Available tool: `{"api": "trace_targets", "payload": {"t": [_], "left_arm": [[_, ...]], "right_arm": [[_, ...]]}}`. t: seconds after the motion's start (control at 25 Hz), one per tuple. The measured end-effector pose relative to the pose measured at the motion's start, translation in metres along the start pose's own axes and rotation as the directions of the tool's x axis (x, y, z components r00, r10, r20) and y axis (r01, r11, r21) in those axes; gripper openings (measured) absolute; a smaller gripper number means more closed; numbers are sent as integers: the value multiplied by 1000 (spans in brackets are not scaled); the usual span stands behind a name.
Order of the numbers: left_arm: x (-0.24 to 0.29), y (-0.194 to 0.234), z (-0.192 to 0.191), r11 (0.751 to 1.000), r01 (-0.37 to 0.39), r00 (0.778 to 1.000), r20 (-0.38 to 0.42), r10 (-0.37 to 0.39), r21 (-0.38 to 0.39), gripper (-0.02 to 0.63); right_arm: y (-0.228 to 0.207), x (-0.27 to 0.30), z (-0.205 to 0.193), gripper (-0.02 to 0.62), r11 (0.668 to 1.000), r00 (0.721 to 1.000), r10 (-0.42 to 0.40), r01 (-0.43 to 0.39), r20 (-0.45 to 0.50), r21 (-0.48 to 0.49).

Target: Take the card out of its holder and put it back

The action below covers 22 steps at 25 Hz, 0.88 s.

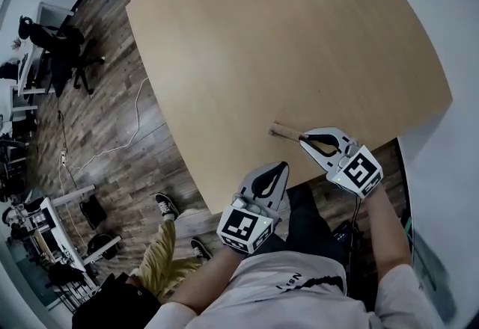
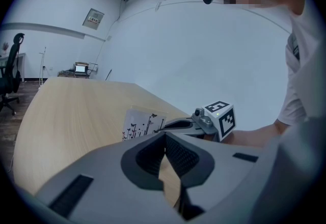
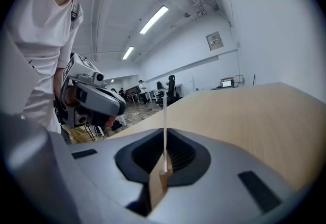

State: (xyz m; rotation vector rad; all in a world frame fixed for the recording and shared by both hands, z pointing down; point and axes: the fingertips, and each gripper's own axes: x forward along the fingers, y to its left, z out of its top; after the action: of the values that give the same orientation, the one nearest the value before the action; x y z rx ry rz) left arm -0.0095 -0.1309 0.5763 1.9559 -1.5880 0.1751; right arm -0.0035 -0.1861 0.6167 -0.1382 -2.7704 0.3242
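The surface [image 1: 284, 36] is seen as pale wood, smooth and matt. The holder [image 1: 283, 131] is made of bare light wood. The card [image 2: 140, 123] is thin and white, perhaps paper. The left tongs [image 1: 282, 167] and right tongs [image 1: 304, 138] are made of grey matt plastic, with dark ribbed pads [image 2: 181, 156]. The floor [image 1: 120, 118] is laid in dark wood.

wide tabletop [image 1: 284, 36] beyond upright card [image 2: 141, 123]

The card [image 2: 140, 124] stands in its holder [image 1: 283, 131] on the table [image 1: 299, 36] (near its front edge)
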Motion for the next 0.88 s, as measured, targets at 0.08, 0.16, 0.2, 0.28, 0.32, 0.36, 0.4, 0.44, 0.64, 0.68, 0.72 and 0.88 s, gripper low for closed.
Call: {"api": "trace_targets", "payload": {"t": [0.08, 0.16, 0.2, 0.28, 0.32, 0.36, 0.4, 0.44, 0.64, 0.68, 0.72, 0.88], "left_arm": [[-6, 3, 6, 1000, 7, 1000, 11, -7, 3, 14], [-15, 4, 6, 1000, 17, 1000, 23, -17, 10, 14], [-20, 4, 4, 1000, 24, 999, 29, -24, 16, 14], [-29, 1, 1, 999, 43, 998, 43, -45, 30, 14], [-32, 0, 2, 998, 56, 997, 48, -58, 37, 14], [-34, -1, 5, 997, 69, 996, 51, -71, 44, 14], [-37, -2, 10, 995, 81, 995, 53, -84, 50, 14], [-39, -3, 15, 994, 92, 994, 54, -95, 56, 14], [-63, -6, 46, 987, 135, 989, 45, -140, 89, 14], [-68, -8, 55, 984, 148, 987, 50, -153, 96, 14], [-73, -11, 64, 982, 160, 984, 58, -167, 105, 14], [-96, -21, 94, 969, 201, 972, 96, -216, 142, 14]], "right_arm": [[0, -1, 11, 26, 1000, 999, -28, 28, 22, 11], [2, -2, 18, 26, 997, 997, -68, 67, 46, 23], [5, -3, 20, 26, 996, 995, -86, 84, 56, 29], [11, -7, 24, 26, 993, 990, -115, 112, 78, 47], [12, -10, 29, 26, 991, 988, -129, 124, 89, 56], [13, -12, 37, 26, 989, 985, -142, 137, 99, 61], [14, -15, 46, 26, 987, 982, -156, 150, 107, 64], [16, -18, 55, 26, 984, 979, -170, 163, 114, 71], [31, -30, 100, 26, 965, 961, -238, 219, 140, 142], [33, -32, 110, 25, 962, 957, -249, 227, 149, 153], [36, -36, 120, 26, 958, 952, -262, 238, 158, 157], [52, -52, 162, 26, 945, 929, -318, 294, 189, 144]]}}
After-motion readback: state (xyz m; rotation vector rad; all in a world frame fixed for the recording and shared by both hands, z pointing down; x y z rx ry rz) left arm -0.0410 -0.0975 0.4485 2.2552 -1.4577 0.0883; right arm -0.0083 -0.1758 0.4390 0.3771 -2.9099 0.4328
